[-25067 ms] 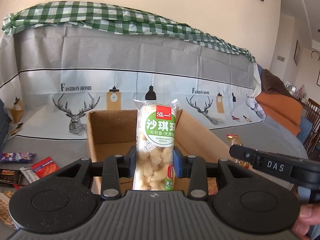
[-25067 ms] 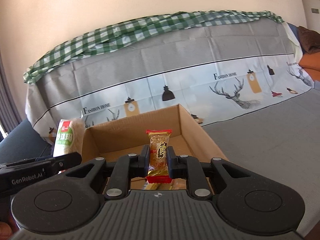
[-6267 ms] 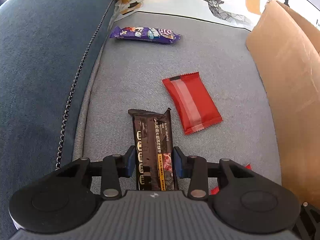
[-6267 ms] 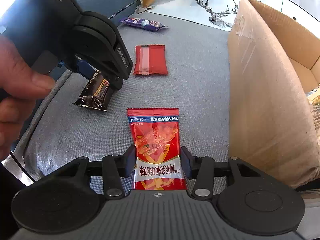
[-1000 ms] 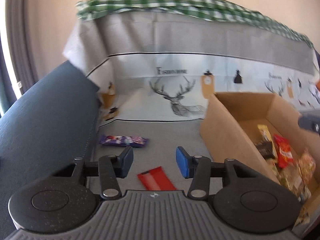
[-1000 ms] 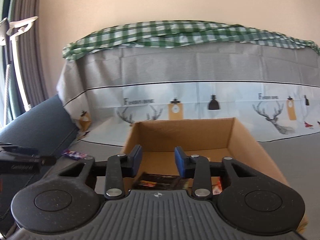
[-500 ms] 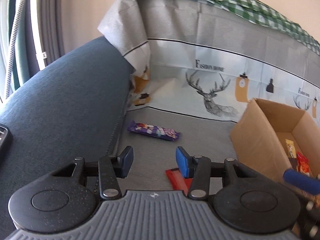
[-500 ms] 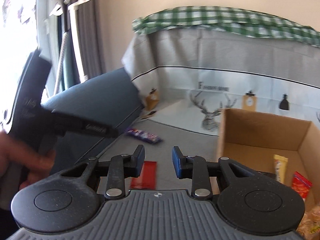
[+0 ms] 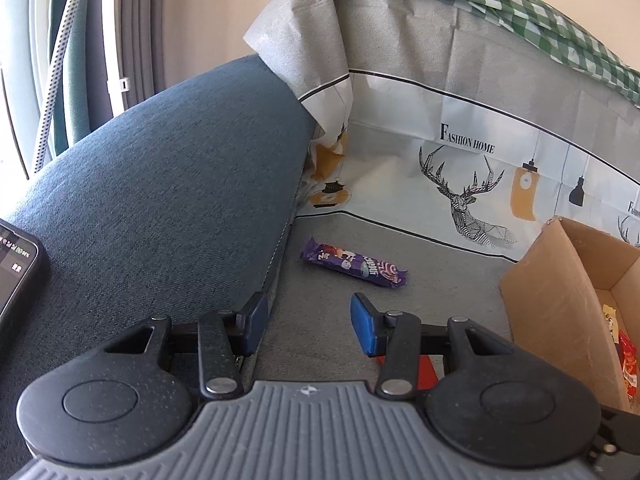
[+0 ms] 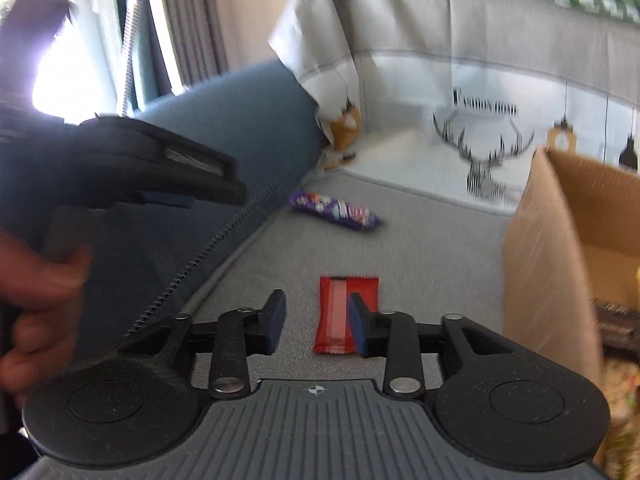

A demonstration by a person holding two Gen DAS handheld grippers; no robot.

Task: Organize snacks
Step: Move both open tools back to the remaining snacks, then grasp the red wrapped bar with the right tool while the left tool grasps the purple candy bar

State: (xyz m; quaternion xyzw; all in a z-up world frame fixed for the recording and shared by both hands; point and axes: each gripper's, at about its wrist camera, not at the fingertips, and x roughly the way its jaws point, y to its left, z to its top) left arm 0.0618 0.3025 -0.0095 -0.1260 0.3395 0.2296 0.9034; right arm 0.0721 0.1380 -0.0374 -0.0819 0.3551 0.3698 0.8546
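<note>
A purple snack bar [image 9: 354, 267] lies on the grey sofa seat, just beyond my open, empty left gripper [image 9: 306, 326]. It also shows in the right wrist view [image 10: 335, 211], blurred. A red packet [image 10: 340, 312] lies flat on the seat, partly behind the right finger of my open, empty right gripper [image 10: 316, 326]. A sliver of the red packet [image 9: 427, 370] shows under the left gripper's right finger. The cardboard box [image 9: 560, 296] stands at the right and holds several snacks. It also shows in the right wrist view [image 10: 552, 264].
A blue sofa armrest [image 9: 160, 200] rises at the left with a phone [image 9: 14, 276] on it. A deer-print cloth [image 9: 460, 160] covers the sofa back. My left hand and its gripper body [image 10: 120, 168] fill the left of the right wrist view.
Both grippers have swung further left and lower, away from the box. The purple bar and the red packet are now closer and more central. Both grippers stay open and empty.
</note>
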